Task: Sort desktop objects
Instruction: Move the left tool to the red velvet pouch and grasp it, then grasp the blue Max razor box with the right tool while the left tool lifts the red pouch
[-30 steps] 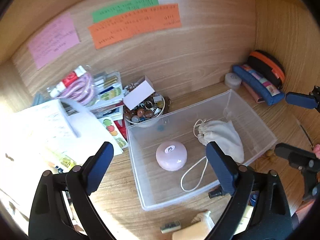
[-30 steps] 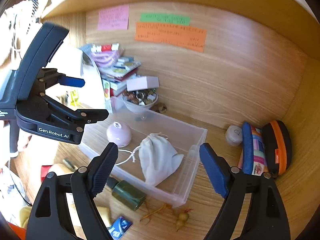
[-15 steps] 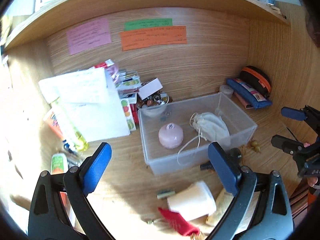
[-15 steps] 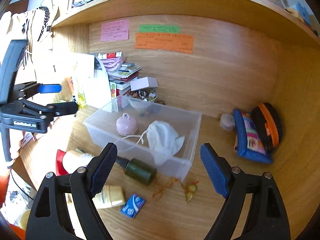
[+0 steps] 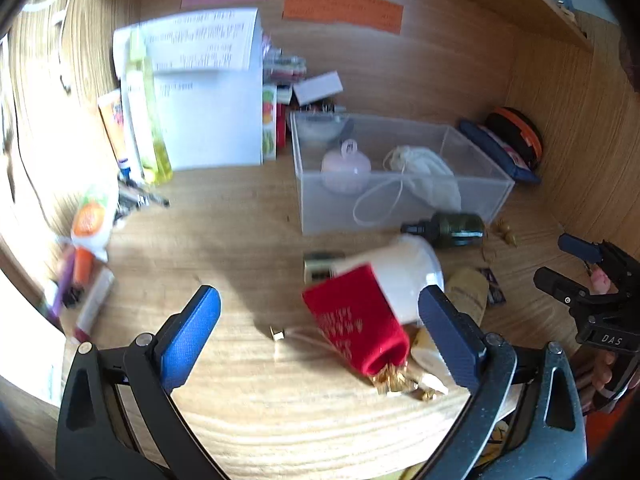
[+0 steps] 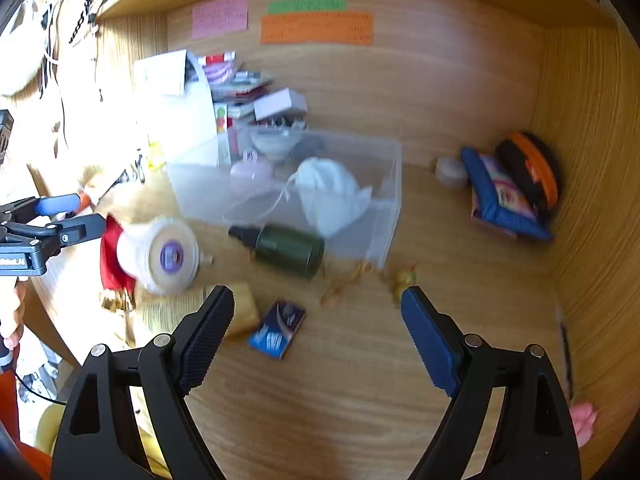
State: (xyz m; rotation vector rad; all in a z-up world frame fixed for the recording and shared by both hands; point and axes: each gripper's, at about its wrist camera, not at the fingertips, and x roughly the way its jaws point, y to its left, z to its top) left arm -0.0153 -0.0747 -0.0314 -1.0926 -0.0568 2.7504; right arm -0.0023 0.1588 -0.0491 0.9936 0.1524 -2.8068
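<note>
A clear plastic bin (image 5: 476,196) (image 6: 384,216) on the wooden desk holds a pink round case (image 5: 346,162) and a white drawstring bag (image 5: 426,178) (image 6: 332,192). In front of it lie a dark green bottle (image 5: 452,229) (image 6: 288,249), a white jar (image 5: 400,276) (image 6: 160,256), a red pouch (image 5: 358,320) and a small blue packet (image 6: 277,329). My left gripper (image 5: 318,334) is open and empty above the desk, near the red pouch. My right gripper (image 6: 316,332) is open and empty above the blue packet.
White papers (image 5: 212,92), tubes and a yellow bottle (image 5: 148,120) stand at the left. A blue pencil case (image 6: 500,196) and an orange-black case (image 6: 532,168) lie at the right wall. Small yellow trinkets (image 6: 404,278) lie by the bin's corner. Sticky notes hang on the back panel.
Both grippers have pulled back and away from the bin, so more of the desk front with the jar, pouch and packet shows. Both stay open and empty.
</note>
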